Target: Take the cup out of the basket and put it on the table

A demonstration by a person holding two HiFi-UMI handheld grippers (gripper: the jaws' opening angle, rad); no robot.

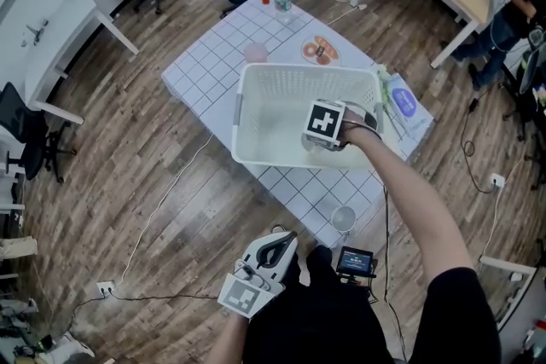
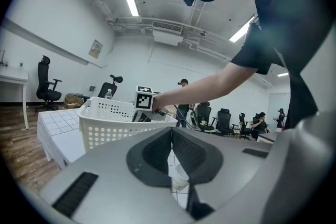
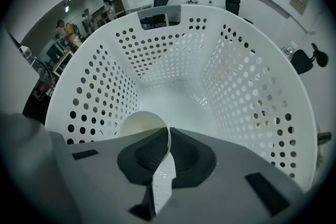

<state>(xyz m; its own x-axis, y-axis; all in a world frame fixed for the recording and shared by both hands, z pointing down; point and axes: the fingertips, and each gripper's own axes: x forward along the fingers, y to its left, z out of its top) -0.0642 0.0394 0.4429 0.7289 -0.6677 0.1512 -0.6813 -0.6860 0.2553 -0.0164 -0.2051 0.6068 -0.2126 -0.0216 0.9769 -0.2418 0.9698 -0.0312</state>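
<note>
At the lower left of the head view, our left gripper (image 1: 284, 241) hangs below the table (image 1: 198, 74), jaws together and empty. Mid-frame, our right gripper (image 1: 328, 139) reaches into the white basket (image 1: 256, 98), clamped on the rim of the cup (image 3: 139, 122) inside it.

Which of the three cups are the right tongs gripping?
The pale cup inside the basket, wall pinched by the right tongs; the pink cup and near-edge cup stand on the table.

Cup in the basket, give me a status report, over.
Right gripper shut on cup rim, down inside basket. Left gripper shut, empty, held low. Cup not yet out. Only basket walls around it.
</note>
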